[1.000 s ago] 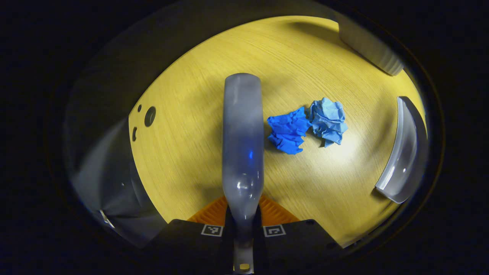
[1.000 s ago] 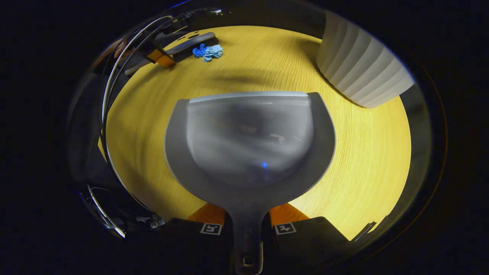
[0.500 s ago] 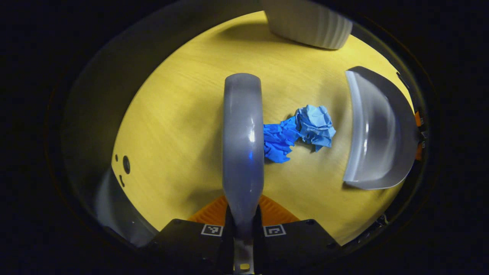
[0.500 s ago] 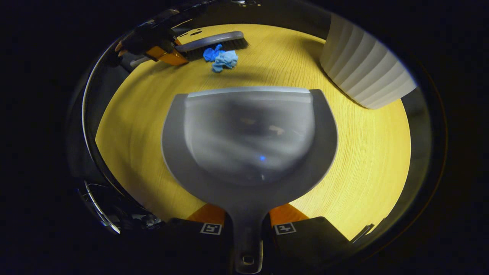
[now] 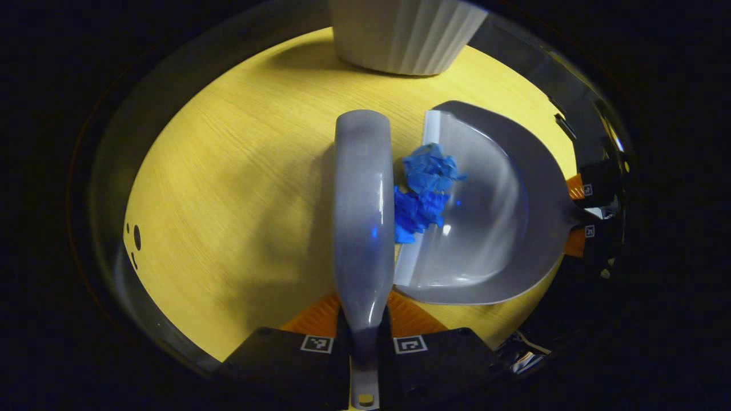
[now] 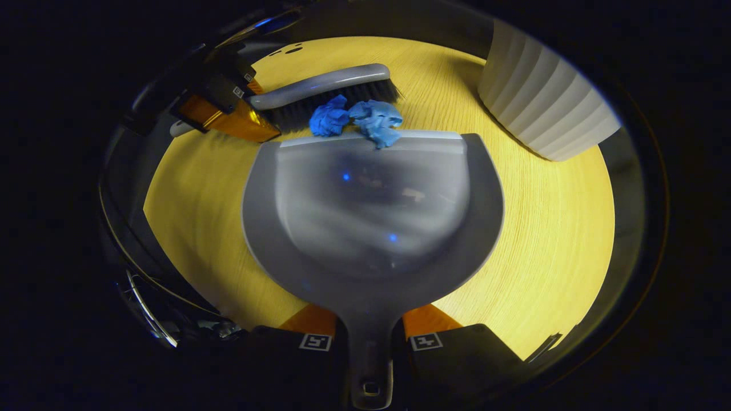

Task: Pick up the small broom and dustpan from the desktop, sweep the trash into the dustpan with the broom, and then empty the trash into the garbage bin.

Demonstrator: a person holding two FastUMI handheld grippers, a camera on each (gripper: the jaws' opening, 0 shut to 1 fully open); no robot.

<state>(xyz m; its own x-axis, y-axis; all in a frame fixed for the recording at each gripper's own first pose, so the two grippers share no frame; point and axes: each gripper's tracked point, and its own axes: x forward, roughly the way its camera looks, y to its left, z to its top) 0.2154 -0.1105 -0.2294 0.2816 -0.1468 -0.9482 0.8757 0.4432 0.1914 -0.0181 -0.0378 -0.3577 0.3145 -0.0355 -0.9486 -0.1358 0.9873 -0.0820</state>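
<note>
Light wood-grain desktop (image 6: 548, 240), dim surroundings; ribbed white garbage bin (image 6: 542, 108) stands at its far edge. Left gripper (image 5: 364, 337) clamps the broom (image 5: 363, 211) handle, right gripper (image 6: 370, 337) clamps the dustpan (image 6: 371, 228) handle. Blue crumpled paper (image 6: 357, 119) sits on the dustpan lip, against the bristles.

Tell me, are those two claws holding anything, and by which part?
Yes. The left gripper clamps the broom by its handle end; the right gripper clamps the dustpan by its handle.

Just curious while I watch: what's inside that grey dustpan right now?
The dustpan pan looks bare. Two crumpled blue paper wads sit at its front lip, one just over it, pushed by the broom.
</note>
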